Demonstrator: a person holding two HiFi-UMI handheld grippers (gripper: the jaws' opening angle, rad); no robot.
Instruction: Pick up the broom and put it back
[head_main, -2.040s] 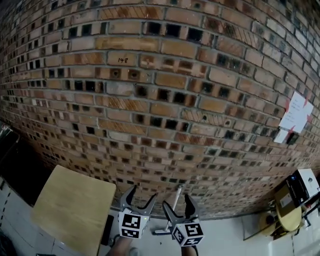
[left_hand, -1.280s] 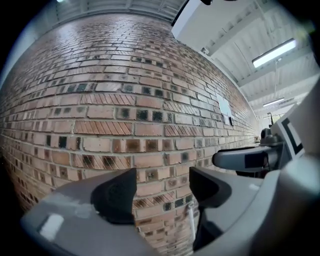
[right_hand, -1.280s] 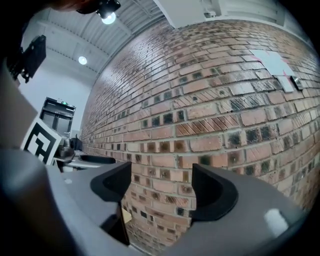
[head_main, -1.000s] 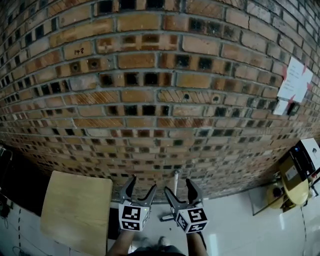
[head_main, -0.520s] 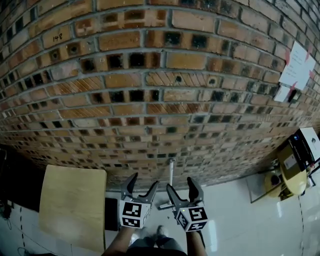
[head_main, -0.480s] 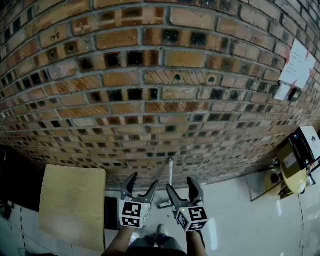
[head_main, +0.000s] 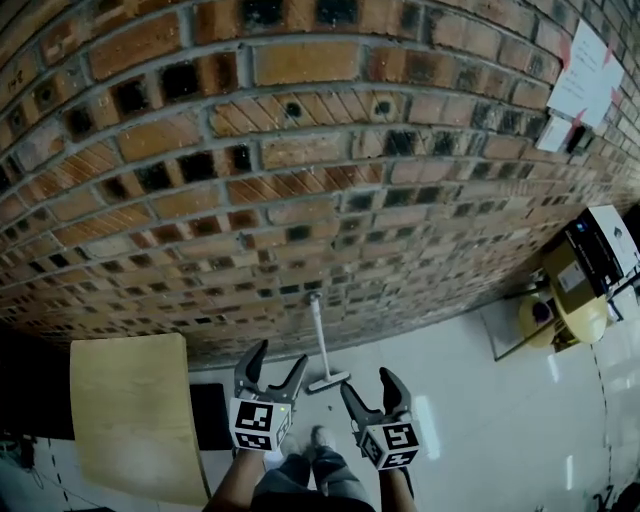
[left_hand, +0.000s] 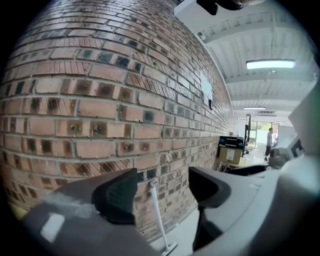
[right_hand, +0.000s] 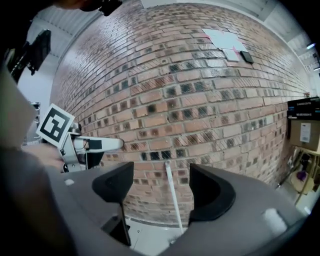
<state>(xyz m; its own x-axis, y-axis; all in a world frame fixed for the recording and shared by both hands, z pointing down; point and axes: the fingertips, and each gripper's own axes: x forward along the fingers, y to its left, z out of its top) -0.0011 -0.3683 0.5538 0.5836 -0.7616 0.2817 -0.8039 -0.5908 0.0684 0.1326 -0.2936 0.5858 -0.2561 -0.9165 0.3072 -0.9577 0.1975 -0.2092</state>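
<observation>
A slim white broom leans upright against the brick wall.

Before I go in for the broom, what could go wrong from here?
1. The broom only leans on the brick wall, standing on its head on the floor. A nudge to its thin handle may tip it over.
2. The left gripper is short of the broom, and its jaws are closing with nothing between them. If they shut too far, they may push the handle instead of taking it.
</observation>
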